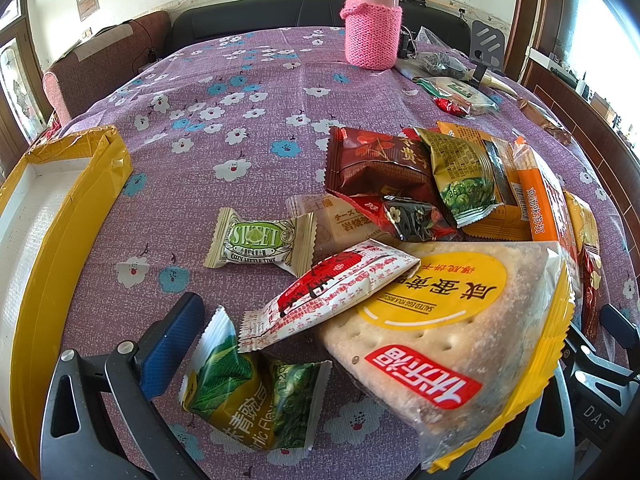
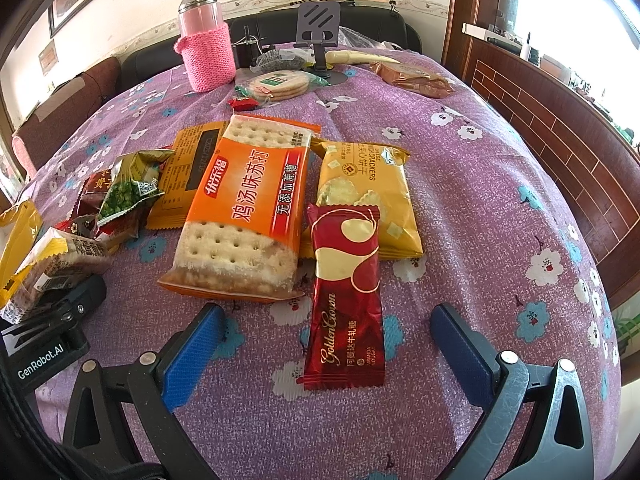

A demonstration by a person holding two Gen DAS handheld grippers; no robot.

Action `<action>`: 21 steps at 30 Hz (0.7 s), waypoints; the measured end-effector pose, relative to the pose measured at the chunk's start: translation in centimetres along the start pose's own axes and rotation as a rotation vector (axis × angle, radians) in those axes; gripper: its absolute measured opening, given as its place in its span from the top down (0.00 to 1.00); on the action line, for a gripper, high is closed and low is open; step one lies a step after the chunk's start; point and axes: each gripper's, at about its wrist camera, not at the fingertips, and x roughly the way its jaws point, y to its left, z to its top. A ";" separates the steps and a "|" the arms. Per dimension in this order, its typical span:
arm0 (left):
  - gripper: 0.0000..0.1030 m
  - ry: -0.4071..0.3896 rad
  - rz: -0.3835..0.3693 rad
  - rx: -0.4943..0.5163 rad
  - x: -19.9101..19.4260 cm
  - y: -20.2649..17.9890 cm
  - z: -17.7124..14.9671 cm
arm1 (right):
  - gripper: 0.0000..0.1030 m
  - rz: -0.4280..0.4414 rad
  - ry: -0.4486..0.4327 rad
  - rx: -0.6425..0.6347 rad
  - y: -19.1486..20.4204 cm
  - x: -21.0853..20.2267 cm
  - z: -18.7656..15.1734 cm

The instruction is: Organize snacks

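Two grippers work a heap of wrapped snacks on the purple flowered cloth of the desk [image 2: 460, 208]. The left gripper [image 1: 360, 360] appears to hold the big clear-and-yellow salted egg yolk biscuit packet [image 1: 452, 336]; only one blue finger shows beside it, so whether its jaws are clamped I cannot tell. The right gripper [image 2: 324, 344] hovers low with jaws wide apart either side of the red foil nougat bar [image 2: 346, 300], which lies flat just in front of the orange soda cracker pack [image 2: 244, 208]. Next, I judge, descend straight, close across the bar's narrow width, then lift toward the yellow-rimmed cardboard box [image 1: 60, 208] far left of the heap. Readable print: "GoldenCrown", "SALTED EGG YOLK BISCUIT", "SWEET", "CRACKERS", "GenRobot.AI".
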 end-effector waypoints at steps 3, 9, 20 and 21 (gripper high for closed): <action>0.00 0.000 0.000 0.000 0.0 0.0 0.0 | 0.00 0.000 0.000 0.000 0.0 0.0 0.0; 0.00 0.000 0.000 0.000 0.0 0.0 0.0 | 0.00 0.000 0.000 0.000 0.0 0.0 0.0; 0.00 0.000 0.002 0.000 0.1 -0.1 0.1 | 0.00 0.000 0.000 0.000 0.0 0.0 0.0; 0.00 0.001 0.002 0.000 0.1 -0.1 0.1 | 0.00 0.000 0.000 0.000 0.0 0.0 0.0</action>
